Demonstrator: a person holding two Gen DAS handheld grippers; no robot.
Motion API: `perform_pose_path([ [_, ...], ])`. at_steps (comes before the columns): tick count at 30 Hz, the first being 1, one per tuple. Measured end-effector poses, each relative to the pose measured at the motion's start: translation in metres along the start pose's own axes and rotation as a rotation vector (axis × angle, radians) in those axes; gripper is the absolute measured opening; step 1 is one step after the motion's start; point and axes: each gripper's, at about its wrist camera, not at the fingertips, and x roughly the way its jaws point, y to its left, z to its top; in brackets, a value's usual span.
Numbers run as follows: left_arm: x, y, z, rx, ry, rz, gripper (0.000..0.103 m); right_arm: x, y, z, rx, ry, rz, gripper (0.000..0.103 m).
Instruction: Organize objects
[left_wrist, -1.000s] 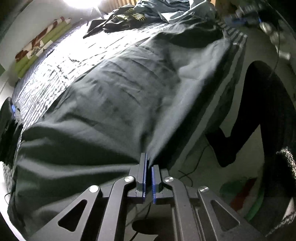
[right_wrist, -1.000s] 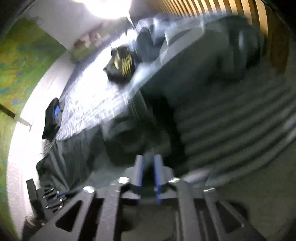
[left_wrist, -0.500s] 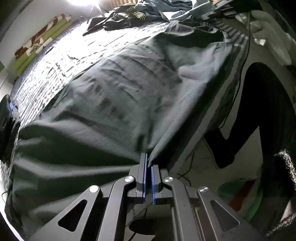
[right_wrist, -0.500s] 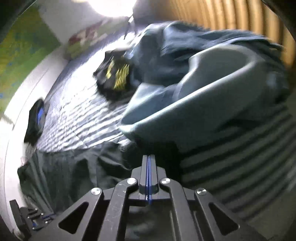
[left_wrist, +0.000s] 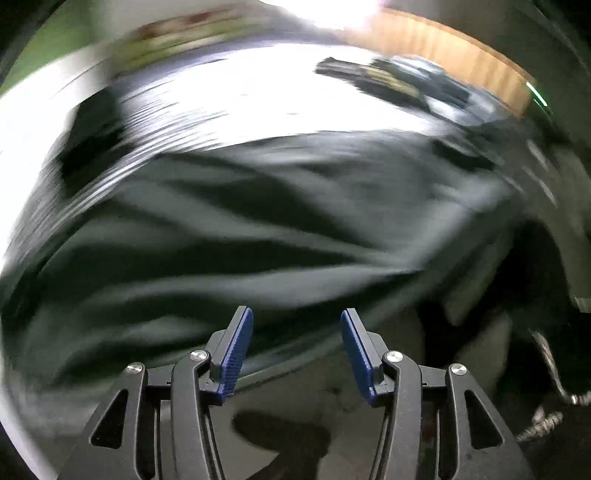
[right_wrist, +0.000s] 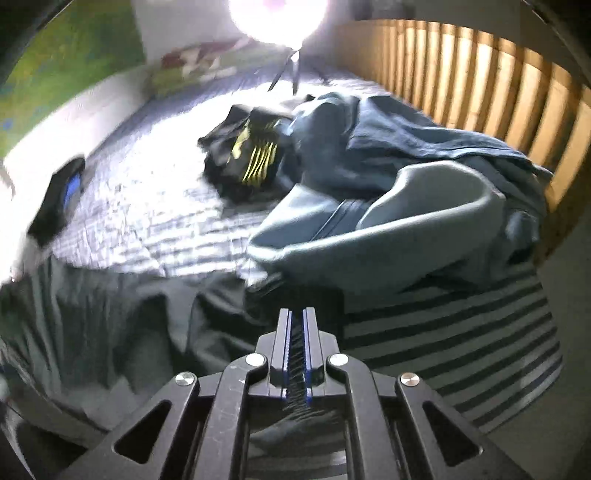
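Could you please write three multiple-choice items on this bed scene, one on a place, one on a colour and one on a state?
1. Where does the black garment with yellow stripes lie?
A. On the pale quilted bedspread, left of the blue-grey jacket
B. On the floor
C. Hanging on the slatted wooden bed end

2. What colour are the pads of the left gripper?
A. Red
B. Blue
C. White

3. How do the jaws of the right gripper stand?
A. Spread wide and empty
B. Clamped on the jacket's sleeve
C. Nearly together, pinching dark cloth between the pads

Answers: 1 A, since the right wrist view shows it on the bedspread beside the jacket. 2 B, as both pads show blue ribbed faces. 3 C, because a dark fold fills the narrow gap.
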Motion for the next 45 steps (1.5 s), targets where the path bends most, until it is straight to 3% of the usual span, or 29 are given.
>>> perform_pose_path([
  [2, -0.008, 0.061, -0.012, -0.157, 0.002, 0.057, 0.056, 0.013, -0.002, -0.006, -0.028, 0.048, -0.07, 0.006],
  [4, -0.011, 0.115, -0.022, -0.297, 0.003, 0.167, 0.056, 0.031, -0.009, -0.014, -0.049, 0.099, -0.194, 0.006],
  [5, -0.012, 0.135, -0.026, -0.361, -0.003, 0.175, 0.056, 0.035, -0.016, -0.018, -0.032, 0.115, -0.235, 0.006],
  [7, -0.016, 0.168, -0.033, -0.487, -0.036, 0.151, 0.056, 0.035, -0.038, -0.024, 0.083, 0.129, -0.162, 0.008],
  [9, -0.014, 0.178, -0.033, -0.518, -0.061, 0.122, 0.06, 0.028, -0.059, -0.027, 0.203, 0.118, -0.055, 0.021],
  [10, -0.009, 0.179, -0.03, -0.517, -0.054, 0.115, 0.063, 0.025, -0.067, -0.027, 0.241, 0.101, -0.014, 0.036],
  [11, -0.004, 0.177, -0.028, -0.513, -0.049, 0.106, 0.064, 0.024, -0.073, -0.027, 0.26, 0.086, 0.019, 0.047],
  [12, 0.002, 0.175, -0.023, -0.503, -0.049, 0.088, 0.064, 0.023, -0.075, -0.027, 0.263, 0.082, 0.041, 0.05],
  [15, 0.014, 0.166, -0.013, -0.487, -0.065, 0.056, 0.064, 0.029, -0.075, -0.026, 0.262, 0.113, 0.126, 0.05],
  [17, 0.032, 0.156, -0.007, -0.429, -0.01, 0.034, 0.064, 0.039, -0.07, -0.028, 0.259, 0.152, 0.149, 0.051],
  [19, 0.06, 0.147, -0.019, -0.321, 0.158, 0.122, 0.061, 0.045, -0.062, -0.026, 0.223, 0.147, 0.087, 0.047],
  [22, 0.045, 0.146, -0.033, -0.305, 0.147, 0.142, 0.062, 0.041, -0.056, -0.024, 0.172, 0.142, -0.071, 0.047],
  [25, 0.028, 0.151, -0.031, -0.337, 0.125, 0.194, 0.06, 0.026, -0.061, -0.026, 0.186, 0.095, -0.145, 0.047],
  [28, 0.016, 0.133, -0.007, -0.331, 0.039, 0.134, 0.06, 0.011, -0.063, -0.021, 0.201, 0.041, -0.061, 0.049],
  [32, 0.03, 0.075, 0.034, -0.225, -0.007, 0.016, 0.06, 0.008, -0.07, -0.015, 0.247, 0.022, 0.105, 0.049],
  [37, 0.061, -0.003, 0.07, -0.037, 0.014, -0.063, 0.06, -0.004, -0.082, -0.019, 0.277, 0.01, 0.174, 0.049],
  [43, 0.072, -0.065, 0.095, 0.069, 0.028, -0.117, 0.06, 0.004, -0.093, -0.035, 0.281, 0.069, 0.363, 0.05],
  [45, 0.07, -0.096, 0.104, 0.118, 0.017, -0.136, 0.06, 0.013, -0.088, -0.035, 0.271, 0.086, 0.379, 0.05],
])
